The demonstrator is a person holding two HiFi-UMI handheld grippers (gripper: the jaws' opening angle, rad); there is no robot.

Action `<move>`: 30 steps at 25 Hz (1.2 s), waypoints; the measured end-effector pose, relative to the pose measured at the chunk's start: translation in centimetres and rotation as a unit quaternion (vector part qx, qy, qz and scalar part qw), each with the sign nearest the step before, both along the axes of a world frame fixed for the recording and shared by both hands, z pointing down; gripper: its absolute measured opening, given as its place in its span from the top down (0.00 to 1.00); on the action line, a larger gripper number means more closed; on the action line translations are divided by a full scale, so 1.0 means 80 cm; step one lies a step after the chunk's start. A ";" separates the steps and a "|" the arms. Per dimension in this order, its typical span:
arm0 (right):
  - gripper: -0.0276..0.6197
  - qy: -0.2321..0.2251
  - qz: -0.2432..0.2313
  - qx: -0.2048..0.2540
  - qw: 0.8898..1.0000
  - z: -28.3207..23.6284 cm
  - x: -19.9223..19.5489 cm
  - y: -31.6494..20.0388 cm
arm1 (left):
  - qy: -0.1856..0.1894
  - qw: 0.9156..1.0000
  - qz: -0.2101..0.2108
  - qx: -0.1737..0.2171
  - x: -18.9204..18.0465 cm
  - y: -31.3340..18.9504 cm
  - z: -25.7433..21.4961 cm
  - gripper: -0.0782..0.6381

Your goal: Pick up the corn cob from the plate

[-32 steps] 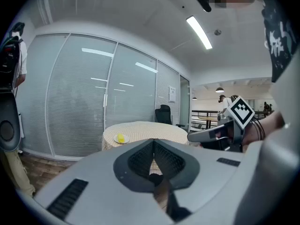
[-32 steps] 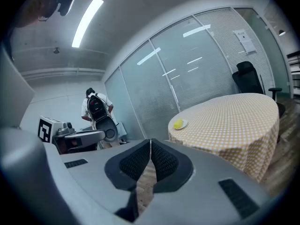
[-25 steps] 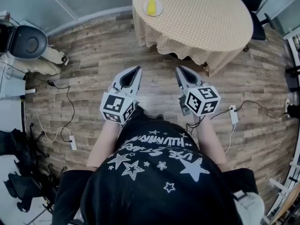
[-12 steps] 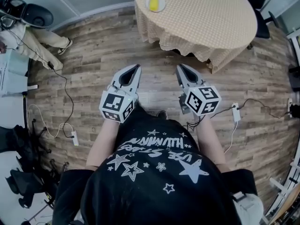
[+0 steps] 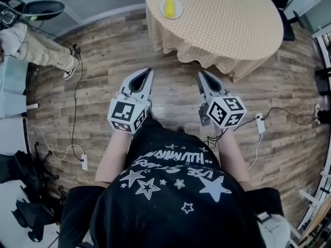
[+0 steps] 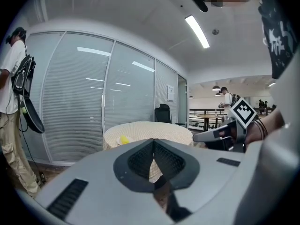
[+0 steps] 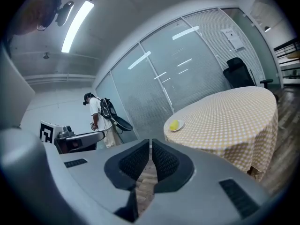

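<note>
A yellow corn cob (image 5: 168,8) lies on a small white plate (image 5: 177,11) near the far left edge of a round table with a checked cloth (image 5: 232,19). Both grippers hang over the wooden floor, well short of the table and pointing toward it. My left gripper (image 5: 150,71) is shut and empty, and so is my right gripper (image 5: 199,73). The left gripper view shows its shut jaws (image 6: 153,142) with the corn cob (image 6: 124,139) far beyond them. In the right gripper view the shut jaws (image 7: 150,142) sit below the distant corn cob (image 7: 174,124).
A person (image 5: 41,45) stands at the far left beside a glass wall. Cables and power strips (image 5: 84,161) (image 5: 259,124) lie on the floor on both sides. A black office chair (image 5: 285,19) stands behind the table.
Both grippers have edged slightly toward the table and stay shut. The person at the far left has walked further into view.
</note>
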State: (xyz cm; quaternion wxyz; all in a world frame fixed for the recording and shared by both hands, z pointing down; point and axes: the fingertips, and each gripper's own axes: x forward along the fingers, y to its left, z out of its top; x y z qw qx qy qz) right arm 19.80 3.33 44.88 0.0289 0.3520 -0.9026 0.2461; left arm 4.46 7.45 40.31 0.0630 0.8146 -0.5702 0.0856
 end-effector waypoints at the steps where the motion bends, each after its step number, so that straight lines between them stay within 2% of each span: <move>1: 0.90 0.001 0.006 0.001 1.000 -0.001 -0.009 -0.007 | 0.002 1.000 0.005 0.001 -0.010 -0.011 0.000 0.88; 4: 0.90 0.007 0.031 0.001 0.999 -0.002 -0.032 -0.030 | 0.012 1.000 0.023 0.000 -0.041 -0.044 0.002 0.88; 8: 0.90 0.011 0.070 -0.004 0.997 -0.002 -0.057 -0.069 | 0.008 0.998 0.055 -0.003 -0.077 -0.087 0.004 0.88; 12: 0.90 0.044 0.121 -0.014 0.992 0.002 -0.075 -0.102 | 0.012 0.996 0.088 -0.011 -0.114 -0.131 0.008 0.88; 16: 0.90 0.047 0.156 -0.023 0.986 -0.002 -0.092 -0.122 | 0.023 0.993 0.112 -0.012 -0.145 -0.164 0.005 0.88; 25: 0.90 0.062 0.208 -0.028 0.976 -0.007 -0.148 -0.165 | 0.039 0.986 0.162 -0.021 -0.206 -0.220 0.010 0.88; 30: 0.90 0.070 0.199 -0.045 0.976 0.004 -0.178 -0.170 | 0.040 0.983 0.176 -0.028 -0.228 -0.229 0.020 0.88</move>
